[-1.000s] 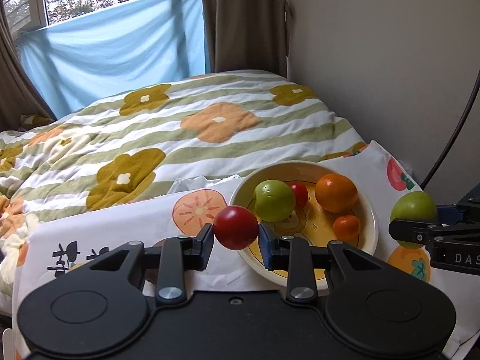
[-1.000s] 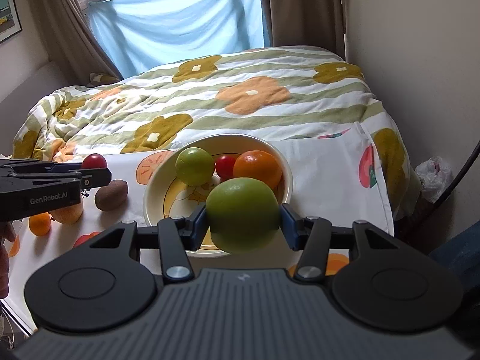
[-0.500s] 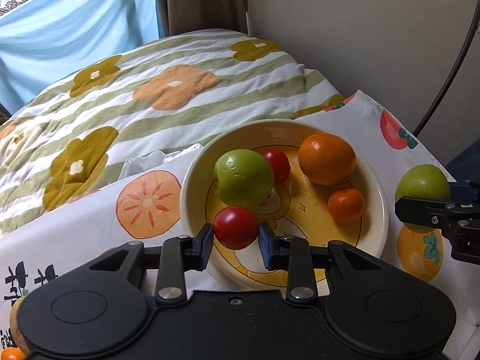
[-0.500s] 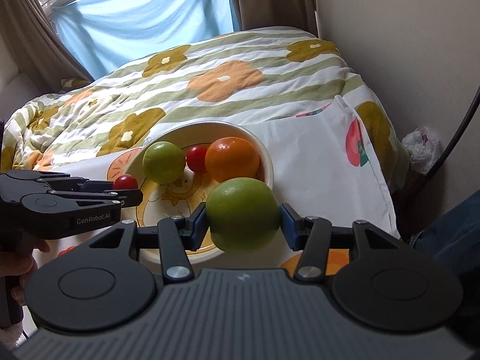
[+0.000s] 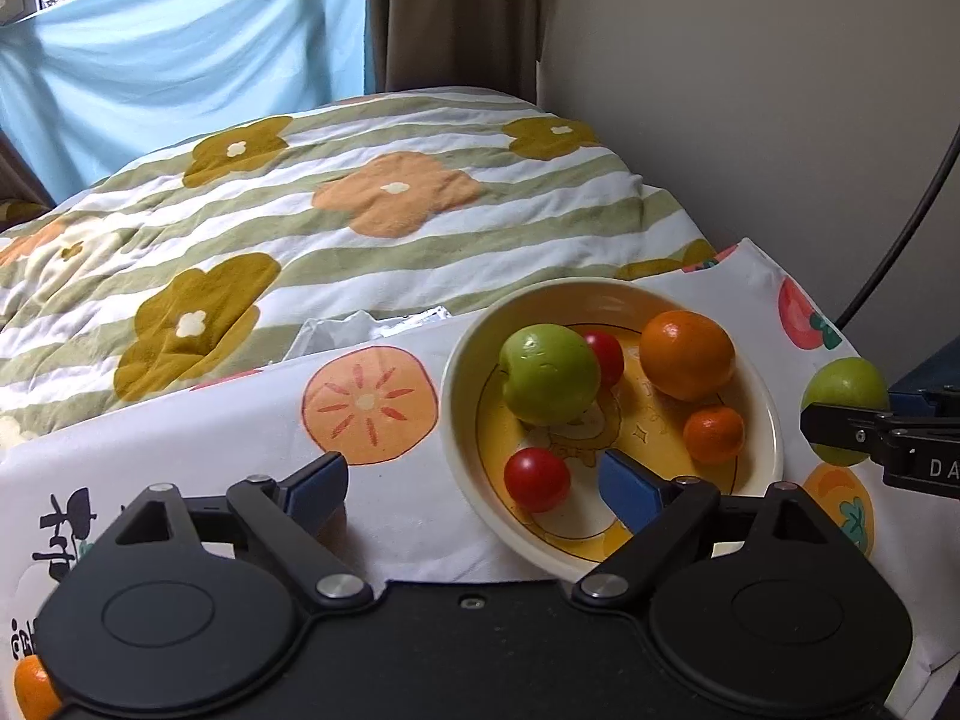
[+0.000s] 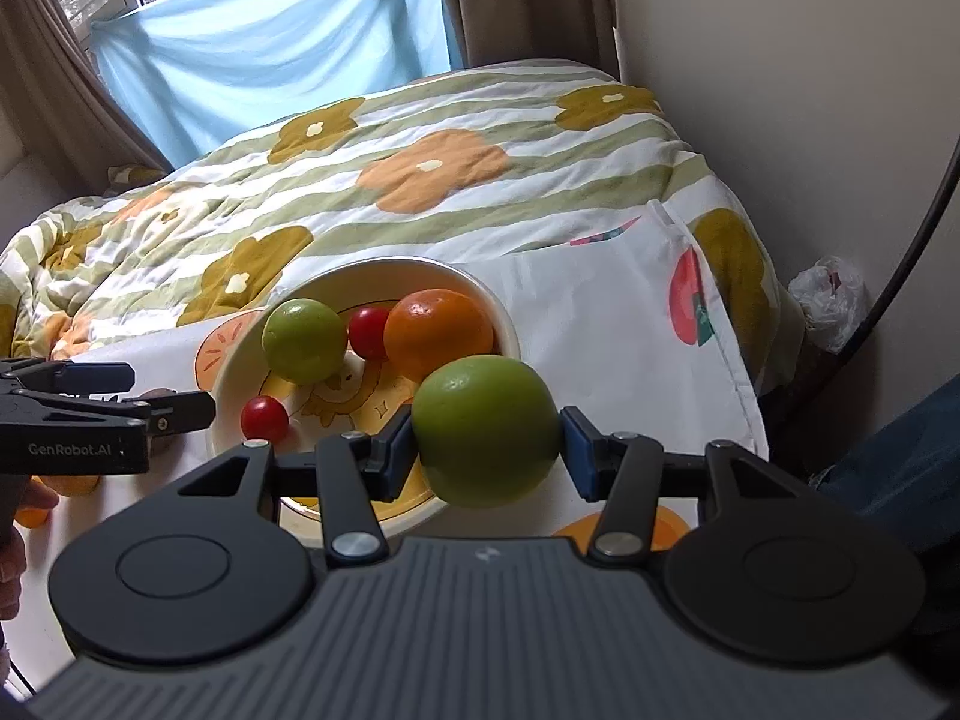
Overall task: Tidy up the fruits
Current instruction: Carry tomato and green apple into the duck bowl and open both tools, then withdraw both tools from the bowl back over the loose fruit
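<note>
Fruit mostly gathered: bowl [image 5: 462, 396] at centre right holds a green apple [image 5: 549, 373], orange [image 5: 687, 354], mandarin [image 5: 714, 433] and two tomatoes. Left tongs [image 5: 474, 489], jaws just opened wide, have released the near red tomato [image 5: 536, 478], clamped half a second ago. Right tongs [image 6: 486, 441] grip a second green apple [image 6: 486, 429], not yet placed.

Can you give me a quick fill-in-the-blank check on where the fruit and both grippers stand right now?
1. The left gripper has just been opening; its jaws stand wide, and the small red tomato lies loose in the ____.
2. The right gripper is shut on a ____ apple.
3. The biggest orange-coloured fruit in the bowl is the ____.
4. Counting both tomatoes, the bowl holds ____ fruits.

Missing words: bowl; green; orange; five
</note>
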### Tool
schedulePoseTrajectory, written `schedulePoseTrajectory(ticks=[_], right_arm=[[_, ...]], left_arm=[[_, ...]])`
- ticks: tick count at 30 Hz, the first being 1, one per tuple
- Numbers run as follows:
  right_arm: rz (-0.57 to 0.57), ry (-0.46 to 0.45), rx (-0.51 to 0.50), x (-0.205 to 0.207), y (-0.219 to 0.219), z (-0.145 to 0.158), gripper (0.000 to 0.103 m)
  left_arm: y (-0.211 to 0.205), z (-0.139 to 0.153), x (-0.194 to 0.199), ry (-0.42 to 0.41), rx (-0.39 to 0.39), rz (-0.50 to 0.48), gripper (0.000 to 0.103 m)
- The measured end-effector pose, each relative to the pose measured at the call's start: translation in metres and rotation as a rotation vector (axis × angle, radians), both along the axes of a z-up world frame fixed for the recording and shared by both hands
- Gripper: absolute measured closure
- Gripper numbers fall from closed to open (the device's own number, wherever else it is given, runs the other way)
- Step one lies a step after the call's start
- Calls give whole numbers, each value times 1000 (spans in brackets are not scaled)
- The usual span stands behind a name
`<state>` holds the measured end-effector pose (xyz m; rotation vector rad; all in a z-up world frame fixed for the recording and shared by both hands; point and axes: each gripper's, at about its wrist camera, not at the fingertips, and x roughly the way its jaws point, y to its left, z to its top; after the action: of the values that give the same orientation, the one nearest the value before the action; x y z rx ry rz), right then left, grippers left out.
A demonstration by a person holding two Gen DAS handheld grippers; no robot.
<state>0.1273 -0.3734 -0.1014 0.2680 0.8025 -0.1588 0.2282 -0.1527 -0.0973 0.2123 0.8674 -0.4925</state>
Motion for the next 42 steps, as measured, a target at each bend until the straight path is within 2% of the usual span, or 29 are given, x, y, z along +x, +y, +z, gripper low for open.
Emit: schedulePoseTrajectory(ticks=[10,19,20,22,23,24,34,42], right_arm=[[131,-3,-40,16,44,-19,37],[170,-1,-53,24,63,-35,37],[172,-14,-57,23,64,-33,36],[166,-56,-91,17,67,-26,22],[156,-76,-118,14,69,-23,4],[146,-96,-140,11,69,-22,0],[82,-100,-125,-8,51,-15,0],[67,-118,-82,-32,36,3,0]], left_arm=[[25,1,-3,-6,-16,74,9],[43,2,-3,-9,-12,109,9],[44,2,-4,-12,-10,111,9],[45,2,-6,-21,-5,115,9],[46,3,-8,-27,-1,119,9],[46,4,-10,-35,5,122,9],[48,14,-34,-96,18,161,9],[49,32,-72,-188,37,226,9]])
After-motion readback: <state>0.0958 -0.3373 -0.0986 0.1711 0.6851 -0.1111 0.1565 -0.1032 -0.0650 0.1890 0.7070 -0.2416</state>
